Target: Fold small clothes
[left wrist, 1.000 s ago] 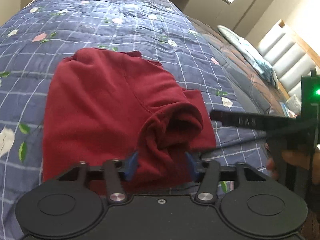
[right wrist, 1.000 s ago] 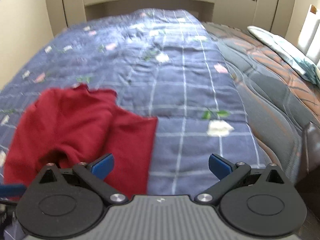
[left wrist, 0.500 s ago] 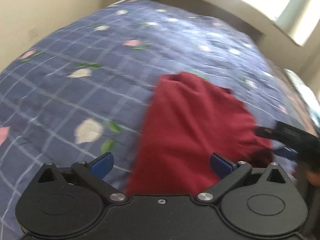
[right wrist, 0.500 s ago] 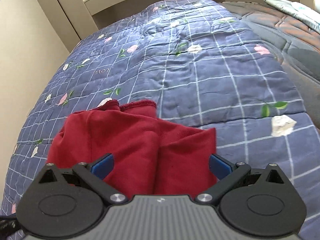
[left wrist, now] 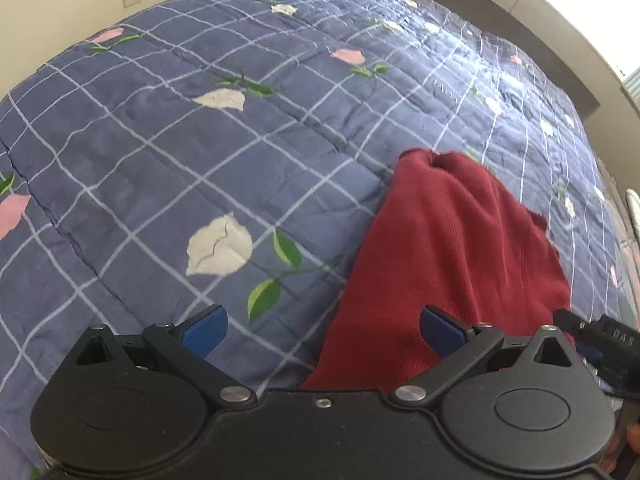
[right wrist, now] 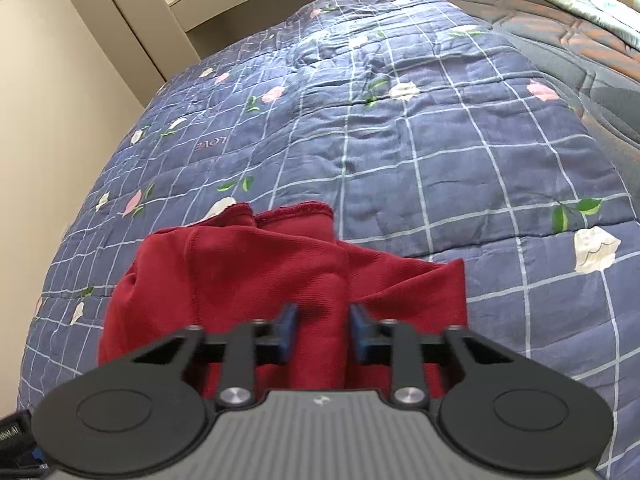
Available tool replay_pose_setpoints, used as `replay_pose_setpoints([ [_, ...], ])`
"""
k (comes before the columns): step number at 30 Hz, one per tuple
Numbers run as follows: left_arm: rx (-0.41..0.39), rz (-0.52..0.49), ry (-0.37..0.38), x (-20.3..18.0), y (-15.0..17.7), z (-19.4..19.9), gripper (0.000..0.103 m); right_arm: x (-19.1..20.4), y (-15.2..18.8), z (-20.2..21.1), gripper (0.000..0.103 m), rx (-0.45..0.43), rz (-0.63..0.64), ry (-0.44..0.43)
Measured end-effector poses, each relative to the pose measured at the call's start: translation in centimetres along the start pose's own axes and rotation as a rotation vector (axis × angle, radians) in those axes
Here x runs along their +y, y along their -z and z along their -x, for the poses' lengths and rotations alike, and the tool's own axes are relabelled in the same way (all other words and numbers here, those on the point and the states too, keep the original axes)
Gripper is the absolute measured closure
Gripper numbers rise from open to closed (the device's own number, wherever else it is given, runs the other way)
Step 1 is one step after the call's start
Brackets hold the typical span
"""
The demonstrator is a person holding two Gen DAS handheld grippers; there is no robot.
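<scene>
A dark red garment (right wrist: pixel 256 280) lies bunched on a bed, on a blue checked quilt (left wrist: pixel 200 160) printed with flowers; in the right wrist view it fills the lower centre of the frame, and in the left wrist view it runs from the centre right down to the bottom edge.

The step in hand looks like taking hold of the cloth for a fold. The right gripper (right wrist: pixel 323 330) is closing, and a raised ridge of the red fabric stands between its blue pads (right wrist: pixel 289 332) (whether they already press on it is hard to say; a sliver of gap seems to remain on each side). The left gripper (left wrist: pixel 324 326) is spread wide and holds nothing: its left pad sits over bare quilt, its right pad over the near left part of the garment. At the lower right edge of the left wrist view a black part of the other gripper shows beside the cloth.

The next move probably calls for the right gripper to finish its pinch, and for the left one to settle on the garment's near left edge and close, so the two can lift and lay the cloth over evenly.

No containers are in view, so nothing is held in any.
</scene>
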State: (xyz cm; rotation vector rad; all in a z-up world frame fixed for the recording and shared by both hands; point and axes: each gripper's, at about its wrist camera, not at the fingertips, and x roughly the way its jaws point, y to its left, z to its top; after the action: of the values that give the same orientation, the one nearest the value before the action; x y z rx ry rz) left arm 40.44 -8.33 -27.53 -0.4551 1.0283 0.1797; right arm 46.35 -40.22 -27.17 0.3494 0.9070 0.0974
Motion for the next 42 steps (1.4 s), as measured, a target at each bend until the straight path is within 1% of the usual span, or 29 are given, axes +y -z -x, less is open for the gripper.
replay_pose_setpoints([
  [1, 0.009, -0.003, 0.002, 0.0, 0.2, -0.1, 0.001, 0.2, 0.0, 0.3, 0.087, -0.013, 0.016, 0.003],
  [2, 0.017, -0.004, 0.004, 0.0, 0.4, -0.1, 0.001, 0.5, 0.0, 0.6, 0.089, -0.025, 0.027, 0.003],
  [3, 0.021, -0.006, 0.006, -0.1, 0.5, -0.2, 0.001, 0.6, -0.1, 0.9, 0.094, -0.039, 0.036, -0.005],
  [4, 0.023, -0.008, 0.009, -0.2, 0.6, -0.1, 0.001, 0.7, -0.2, 1.4, 0.095, -0.06, 0.046, -0.011],
  [7, 0.012, -0.014, 0.029, -0.6, 0.7, 0.3, 0.001, 1.0, -0.5, 3.0, 0.096, -0.117, 0.09, -0.007],
  [10, -0.007, -0.027, 0.056, -1.2, 0.4, 0.6, 0.001, 0.4, -0.8, 4.7, 0.096, -0.151, 0.085, 0.01],
  [13, -0.017, -0.051, 0.069, -1.9, 0.0, 0.6, 0.001, -1.0, -0.4, 5.6, 0.096, -0.147, 0.054, 0.044],
  [17, -0.01, -0.063, 0.075, -2.6, -0.2, 0.1, 0.001, -2.6, 0.9, 5.6, 0.096, -0.113, 0.025, 0.086],
  [21, 0.026, -0.097, 0.074, -3.3, -0.2, -0.8, 0.001, -3.7, 1.9, 4.6, 0.096, -0.064, -0.001, 0.084],
  [23, 0.042, -0.116, 0.072, -3.7, -0.1, -1.3, 0.001, -3.6, 1.9, 4.3, 0.094, -0.055, 0.008, 0.091],
  [25, 0.058, -0.131, 0.064, -4.0, -0.1, -1.7, 0.001, -3.4, 1.6, 4.1, 0.078, -0.06, 0.033, 0.117],
  [26, 0.064, -0.137, 0.062, -4.2, 0.0, -1.9, 0.001, -3.4, 1.5, 4.2, 0.073, -0.068, 0.044, 0.126],
  [27, 0.068, -0.143, 0.06, -4.4, 0.0, -2.0, 0.001, -3.4, 1.2, 4.2, 0.059, -0.076, 0.055, 0.124],
  [28, 0.072, -0.149, 0.059, -4.5, 0.0, -2.1, 0.001, -3.3, 0.8, 4.1, 0.049, -0.087, 0.072, 0.115],
  [29, 0.073, -0.152, 0.059, -4.6, 0.0, -2.2, 0.001, -3.1, 0.4, 3.9, 0.045, -0.093, 0.091, 0.107],
  [30, 0.073, -0.154, 0.061, -4.7, 0.0, -2.2, 0.001, -2.9, -0.1, 3.7, 0.039, -0.096, 0.114, 0.095],
  [31, 0.073, -0.153, 0.063, -4.7, 0.0, -2.3, 0.001, -2.5, -0.6, 3.4, 0.032, -0.094, 0.138, 0.077],
  [32, 0.074, -0.15, 0.063, -4.8, 0.1, -2.3, 0.001, -2.2, -1.1, 2.9, 0.029, -0.091, 0.161, 0.057],
  [34, 0.076, -0.144, 0.067, -4.8, 0.0, -2.4, 0.001, -1.4, -2.1, 1.9, 0.018, -0.078, 0.211, 0.019],
  [38, 0.082, -0.134, 0.07, -4.7, -0.1, -2.5, 0.001, 1.1, -3.5, -0.4, 0.017, -0.053, 0.341, -0.04],
  [41, 0.083, -0.13, 0.073, -4.6, -0.2, -2.5, 0.001, 2.9, -4.0, -1.9, 0.025, -0.036, 0.425, -0.069],
  [42, 0.084, -0.13, 0.074, -4.5, -0.2, -2.5, 0.001, 3.4, -4.1, -2.4, 0.03, -0.026, 0.444, -0.074],
])
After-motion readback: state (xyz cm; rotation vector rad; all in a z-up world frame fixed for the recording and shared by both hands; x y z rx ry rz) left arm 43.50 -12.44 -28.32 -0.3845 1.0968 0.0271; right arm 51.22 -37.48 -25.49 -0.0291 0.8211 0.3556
